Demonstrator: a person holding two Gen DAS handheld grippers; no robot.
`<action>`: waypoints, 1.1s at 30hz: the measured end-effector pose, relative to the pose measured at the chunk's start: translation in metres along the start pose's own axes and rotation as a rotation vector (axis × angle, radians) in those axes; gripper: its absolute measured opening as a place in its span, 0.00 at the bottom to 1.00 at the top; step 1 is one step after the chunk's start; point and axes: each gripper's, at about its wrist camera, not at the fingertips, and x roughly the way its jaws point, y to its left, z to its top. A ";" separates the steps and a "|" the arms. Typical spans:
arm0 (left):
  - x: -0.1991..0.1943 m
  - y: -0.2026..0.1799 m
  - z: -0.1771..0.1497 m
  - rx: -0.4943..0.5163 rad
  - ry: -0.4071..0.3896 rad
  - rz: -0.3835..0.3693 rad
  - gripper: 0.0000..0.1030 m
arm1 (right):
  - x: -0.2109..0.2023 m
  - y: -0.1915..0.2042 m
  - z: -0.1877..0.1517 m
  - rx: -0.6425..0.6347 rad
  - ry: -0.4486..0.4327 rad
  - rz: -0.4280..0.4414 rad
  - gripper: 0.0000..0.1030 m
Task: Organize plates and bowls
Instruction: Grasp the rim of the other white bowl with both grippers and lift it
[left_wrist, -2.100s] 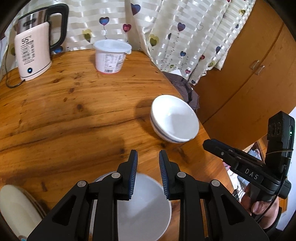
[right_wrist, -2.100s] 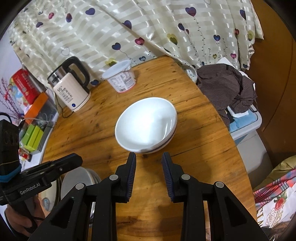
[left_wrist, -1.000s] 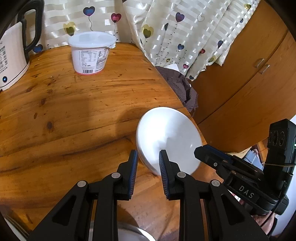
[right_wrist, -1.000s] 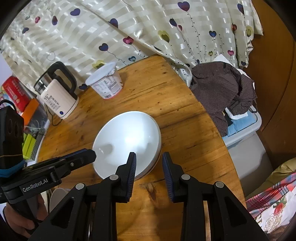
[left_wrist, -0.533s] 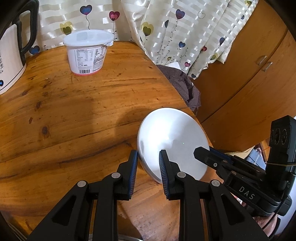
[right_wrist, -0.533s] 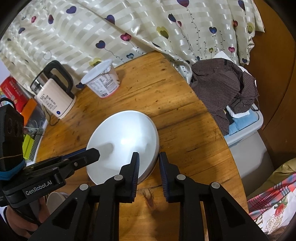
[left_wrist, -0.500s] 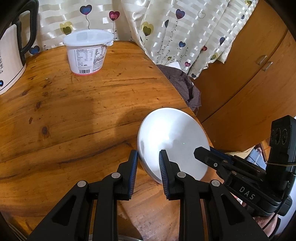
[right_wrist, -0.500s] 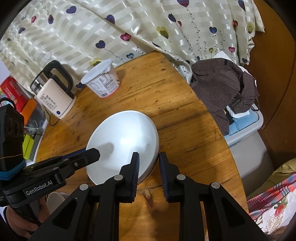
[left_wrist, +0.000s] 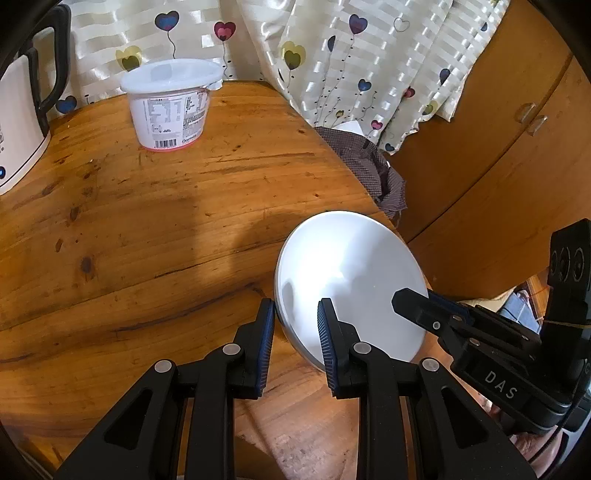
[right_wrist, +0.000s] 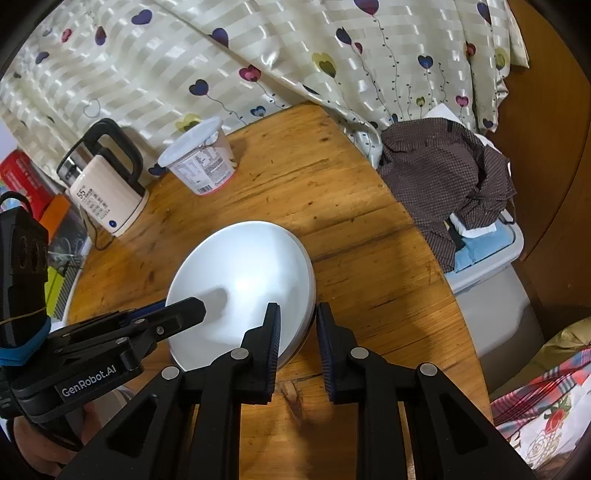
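Observation:
A white bowl (left_wrist: 351, 277) sits on the round wooden table (left_wrist: 147, 229) near its right edge; it also shows in the right wrist view (right_wrist: 247, 280). My left gripper (left_wrist: 295, 328) straddles the bowl's left rim, one finger inside and one outside, with a gap still visible. My right gripper (right_wrist: 297, 332) straddles the opposite rim the same way. Both sets of jaws are narrowly open around the rim. Each gripper shows in the other's view.
A white lidded tub (left_wrist: 171, 103) and an electric kettle (right_wrist: 107, 184) stand at the back of the table by the curtain. A brown cloth (right_wrist: 447, 177) lies over a bin beside the table. A wooden cabinet (left_wrist: 498, 166) stands to the right.
My left gripper moved right from the plates to the bowl's rim. My right gripper came down onto the opposite rim and its jaws narrowed slightly.

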 end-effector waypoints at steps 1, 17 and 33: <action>-0.001 0.000 0.000 0.002 -0.004 -0.001 0.24 | -0.001 0.001 0.000 -0.002 -0.003 0.000 0.19; -0.037 0.000 -0.011 -0.005 -0.046 -0.011 0.24 | -0.030 0.019 -0.006 -0.025 -0.028 0.012 0.19; -0.098 0.010 -0.043 -0.035 -0.119 0.012 0.24 | -0.067 0.065 -0.028 -0.085 -0.050 0.060 0.19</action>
